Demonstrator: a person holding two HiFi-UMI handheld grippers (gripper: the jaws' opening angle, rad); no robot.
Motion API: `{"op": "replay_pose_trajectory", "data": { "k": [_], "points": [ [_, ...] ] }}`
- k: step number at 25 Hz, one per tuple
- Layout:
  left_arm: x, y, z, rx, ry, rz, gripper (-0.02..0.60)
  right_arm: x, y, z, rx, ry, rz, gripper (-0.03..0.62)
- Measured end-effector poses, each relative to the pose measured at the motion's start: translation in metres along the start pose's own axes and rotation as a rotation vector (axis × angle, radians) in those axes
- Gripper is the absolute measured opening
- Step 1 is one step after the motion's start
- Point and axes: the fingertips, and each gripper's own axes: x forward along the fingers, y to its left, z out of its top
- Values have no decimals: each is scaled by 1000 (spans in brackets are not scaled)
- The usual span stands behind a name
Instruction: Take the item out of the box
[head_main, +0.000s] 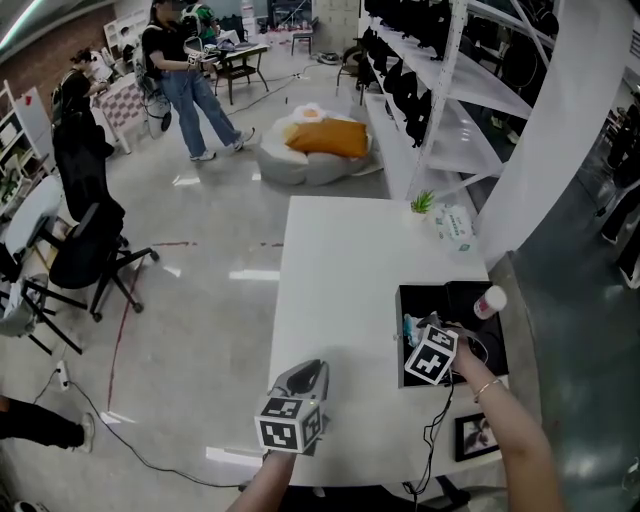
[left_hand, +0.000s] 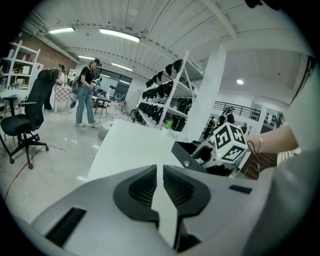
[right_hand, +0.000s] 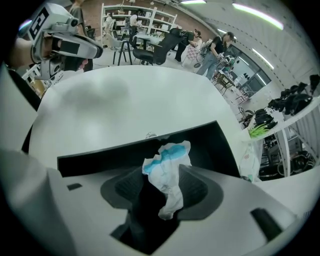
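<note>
the crumpled white-and-blue item (right_hand: 167, 156), judged not yet lifted out, is seen between the closing jaws of the right gripper (right_hand: 161, 181) inside the black box (right_hand: 100, 156) at the right of the table (head_main: 340, 280), while the left gripper (left_hand: 160, 189) is held shut and empty, nearer.

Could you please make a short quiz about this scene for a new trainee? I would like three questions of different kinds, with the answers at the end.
1. Multiple choice: what lies between the jaws of the right gripper? A) a metal spoon B) a crumpled white and blue packet C) a red cup
2. True or false: the left gripper is inside the black box.
3. Short answer: which green thing stands near the far right corner of the white table?
Key:
1. B. The jaws are closing around it, over the box.
2. False. It hovers over the table, apart from the box.
3. A small plant.
</note>
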Motion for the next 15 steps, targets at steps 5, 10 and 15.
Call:
{"op": "replay_pose_trajectory", "data": {
  "k": [5, 10, 15],
  "points": [
    [-1, -2, -1, 3, 5, -5, 40, 0, 6, 0, -31, 2, -2, 170],
    [-4, -3, 1, 10, 2, -14, 40, -2, 4, 0, -50, 1, -81, 120],
    [-7, -3, 2, 20, 3, -17, 40, -4, 2, -1, -31, -12, -131, 100]
  ]
}}
